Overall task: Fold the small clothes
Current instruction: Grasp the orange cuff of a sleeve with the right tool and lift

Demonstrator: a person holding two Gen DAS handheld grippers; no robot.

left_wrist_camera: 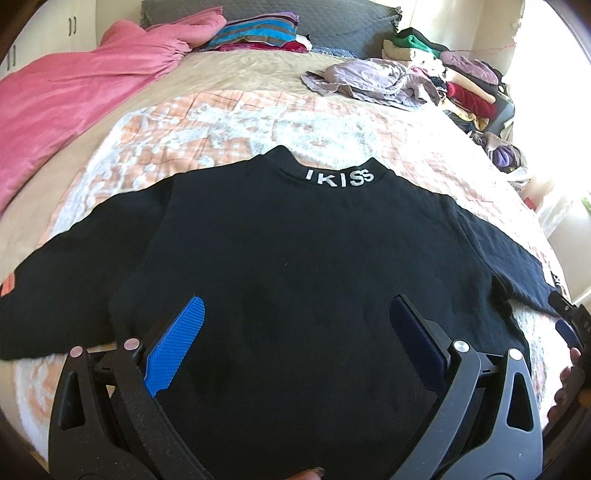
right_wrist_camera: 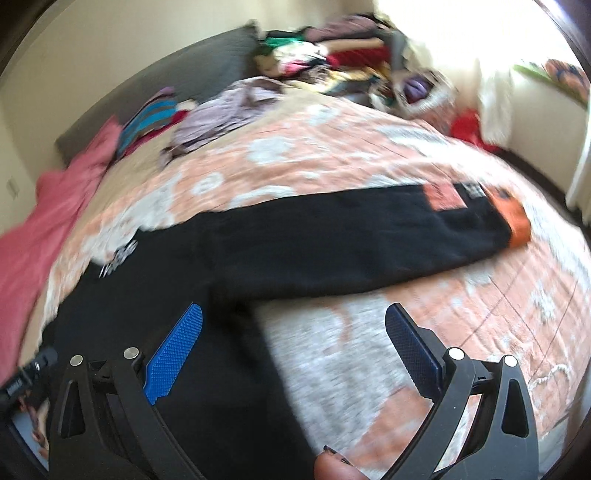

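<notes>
A black sweater (left_wrist_camera: 295,240) lies flat on the bed with both sleeves spread out and white letters on its collar (left_wrist_camera: 338,176). My left gripper (left_wrist_camera: 295,314) hovers open over the sweater's lower body, nothing between its blue pads. In the blurred right wrist view, the sweater's right sleeve (right_wrist_camera: 369,236) stretches out to an orange cuff (right_wrist_camera: 513,221). My right gripper (right_wrist_camera: 295,321) is open above the sweater's side edge and the bedspread, holding nothing. The right gripper (left_wrist_camera: 570,325) also shows at the left wrist view's right edge.
The bed carries a peach and white patterned bedspread (left_wrist_camera: 221,125). A pink blanket (left_wrist_camera: 74,96) lies at the left. A lilac garment (left_wrist_camera: 369,79) and a pile of mixed clothes (left_wrist_camera: 461,81) sit at the far right. Striped folded cloth (left_wrist_camera: 255,33) rests by grey pillows (left_wrist_camera: 332,22).
</notes>
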